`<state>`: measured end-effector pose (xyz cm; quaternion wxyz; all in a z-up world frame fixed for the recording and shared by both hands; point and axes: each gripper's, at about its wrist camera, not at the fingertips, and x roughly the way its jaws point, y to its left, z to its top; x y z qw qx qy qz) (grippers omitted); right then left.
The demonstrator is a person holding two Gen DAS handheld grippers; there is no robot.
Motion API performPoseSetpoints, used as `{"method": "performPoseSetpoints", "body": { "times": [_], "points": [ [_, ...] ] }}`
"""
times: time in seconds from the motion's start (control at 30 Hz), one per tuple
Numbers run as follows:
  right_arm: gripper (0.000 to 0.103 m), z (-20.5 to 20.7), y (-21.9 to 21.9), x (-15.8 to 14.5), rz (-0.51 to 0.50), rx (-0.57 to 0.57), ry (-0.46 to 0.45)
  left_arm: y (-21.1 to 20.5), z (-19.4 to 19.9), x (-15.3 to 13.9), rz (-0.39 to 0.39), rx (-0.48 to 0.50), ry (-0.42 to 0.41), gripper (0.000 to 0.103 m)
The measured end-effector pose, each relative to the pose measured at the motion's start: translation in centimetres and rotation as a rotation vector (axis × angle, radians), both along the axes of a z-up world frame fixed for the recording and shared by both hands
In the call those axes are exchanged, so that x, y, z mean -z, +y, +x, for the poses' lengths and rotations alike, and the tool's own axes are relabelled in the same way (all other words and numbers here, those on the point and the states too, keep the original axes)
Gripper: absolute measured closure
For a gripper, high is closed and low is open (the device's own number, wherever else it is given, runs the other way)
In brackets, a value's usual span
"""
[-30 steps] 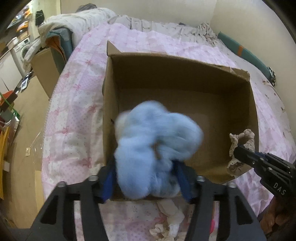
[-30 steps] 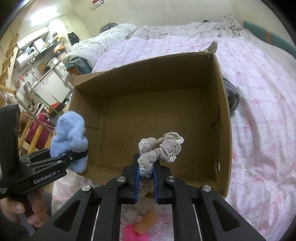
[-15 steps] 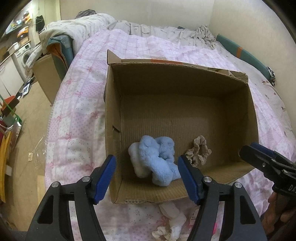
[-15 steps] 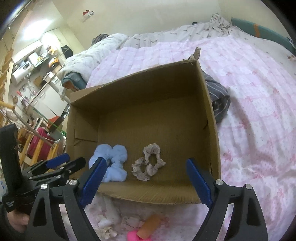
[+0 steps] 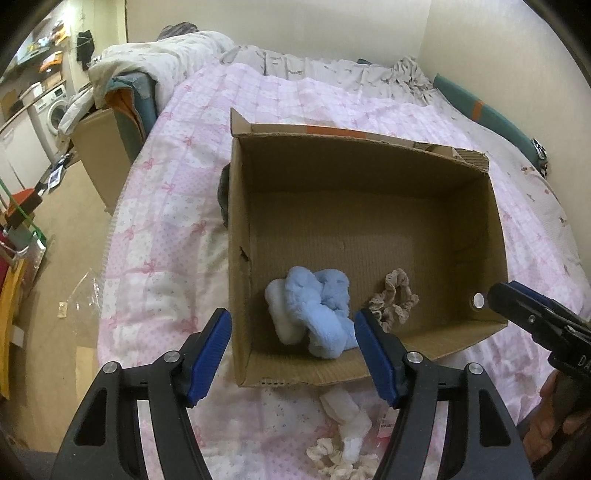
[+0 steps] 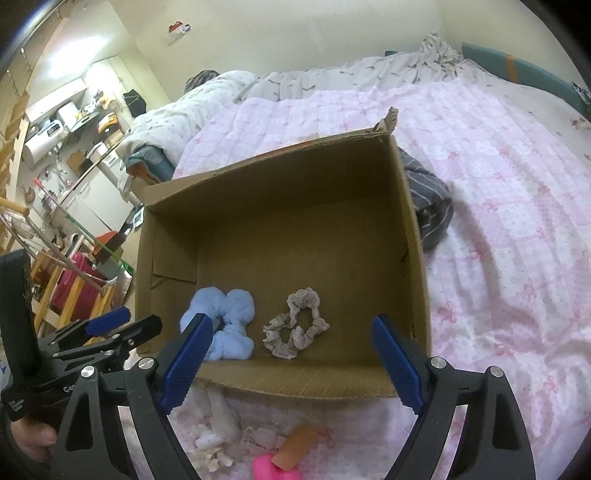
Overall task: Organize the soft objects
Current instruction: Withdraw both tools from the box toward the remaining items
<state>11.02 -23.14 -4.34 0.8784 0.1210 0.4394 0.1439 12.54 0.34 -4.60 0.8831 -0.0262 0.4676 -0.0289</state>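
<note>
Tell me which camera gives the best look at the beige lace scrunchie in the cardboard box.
The right wrist view: the beige lace scrunchie lies whole and unobstructed on the cardboard box floor. In the left wrist view it is smaller, and the left gripper's right finger partly covers it.

a wide bed [image 5: 177, 206] fills most of both views, under a pink patchwork quilt [image 6: 517, 192] with bows. a grey-white duvet [image 5: 177, 48] lies bunched at its far end, against a plain cream wall [image 6: 314, 33]. a teal cushion [image 5: 491, 114] with an orange band runs along the side wall. left of the bed the floor [image 5: 62, 236] is tan. a washer [image 5: 51, 110] stands far off, near cluttered shelves [image 6: 66, 118]. a red case [image 6: 74, 288] sits behind a wooden rack [image 6: 40, 295]. light is warm, brightest over the shelves.
</note>
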Motion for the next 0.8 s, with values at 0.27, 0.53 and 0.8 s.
{"method": "performPoseSetpoints", "body": {
  "times": [0.27, 0.53, 0.8],
  "points": [
    [0.010, -1.4, -0.9, -1.2, -0.004, 0.029, -0.018, 0.4, -1.2, -1.1, -0.022, -0.003, 0.001, 0.037],
    [0.010, -3.0, -1.4, -2.0, -0.006, 0.052, -0.031, 1.0, -3.2, -2.6, -0.055, -0.001, -0.037, 0.037],
    [0.010, -5.6, -0.6, -3.0, -0.040, 0.022, -0.070, 2.9, -5.0, -3.3, -0.111, -0.077, -0.066, 0.037]
  ]
}}
